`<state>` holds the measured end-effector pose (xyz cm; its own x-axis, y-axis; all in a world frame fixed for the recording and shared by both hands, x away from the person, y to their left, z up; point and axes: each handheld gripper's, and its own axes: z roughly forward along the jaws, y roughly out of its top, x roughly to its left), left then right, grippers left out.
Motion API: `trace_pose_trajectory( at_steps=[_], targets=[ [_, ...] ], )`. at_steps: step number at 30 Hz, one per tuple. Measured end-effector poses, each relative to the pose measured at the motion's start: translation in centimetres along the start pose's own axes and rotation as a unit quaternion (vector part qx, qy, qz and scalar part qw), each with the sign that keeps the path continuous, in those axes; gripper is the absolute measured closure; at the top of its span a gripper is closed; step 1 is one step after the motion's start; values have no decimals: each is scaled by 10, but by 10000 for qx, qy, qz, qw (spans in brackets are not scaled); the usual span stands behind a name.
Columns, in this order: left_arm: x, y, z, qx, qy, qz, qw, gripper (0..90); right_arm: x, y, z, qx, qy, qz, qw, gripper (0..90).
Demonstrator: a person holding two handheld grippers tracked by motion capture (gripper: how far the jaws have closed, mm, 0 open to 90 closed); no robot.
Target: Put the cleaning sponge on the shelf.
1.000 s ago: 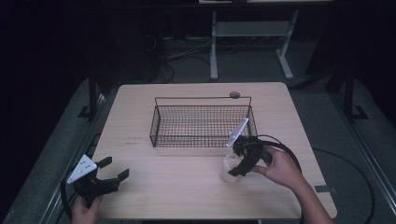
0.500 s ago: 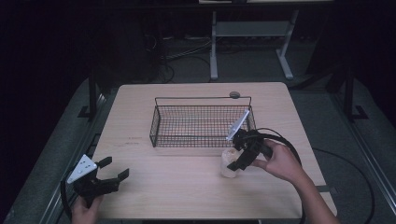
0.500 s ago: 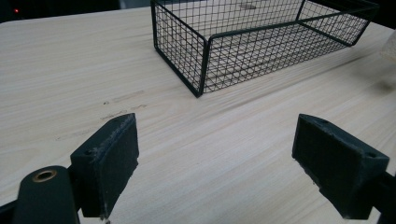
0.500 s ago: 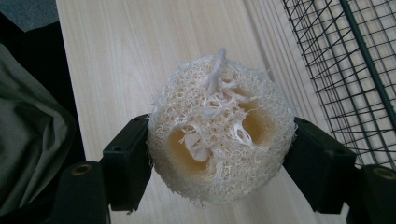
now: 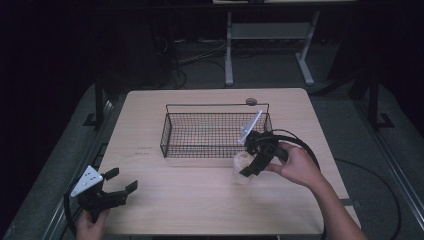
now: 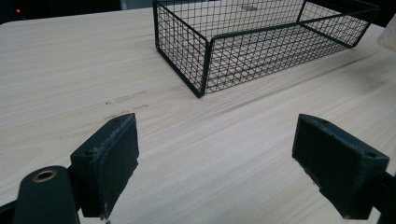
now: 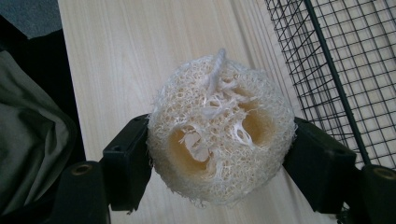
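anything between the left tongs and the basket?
Nothing: bare table between the left tongs and the basket, clearest in the left gripper view.

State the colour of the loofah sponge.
Pale cream loofah sponge, best seen in the right gripper view.

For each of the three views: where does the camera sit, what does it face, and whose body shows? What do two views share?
High view: above the person's side, facing down on the table; both forearms and hands show.
Left gripper view: on the left gripper, facing the basket; jaws apart.
Right gripper view: on the right gripper, jaws clamping a loofah.
Shared: the basket appears in all three.
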<state>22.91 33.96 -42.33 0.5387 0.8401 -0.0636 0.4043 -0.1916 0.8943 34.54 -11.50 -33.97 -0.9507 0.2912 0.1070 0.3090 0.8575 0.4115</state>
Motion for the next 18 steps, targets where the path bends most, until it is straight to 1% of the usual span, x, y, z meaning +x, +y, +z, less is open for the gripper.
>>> trace_pose_trajectory(
  at_steps=[18],
  targets=[
    [1,0,0,-12,-2,7,10000,138,-6,14,-11,52,-10,-12,10000,277]
  ],
)
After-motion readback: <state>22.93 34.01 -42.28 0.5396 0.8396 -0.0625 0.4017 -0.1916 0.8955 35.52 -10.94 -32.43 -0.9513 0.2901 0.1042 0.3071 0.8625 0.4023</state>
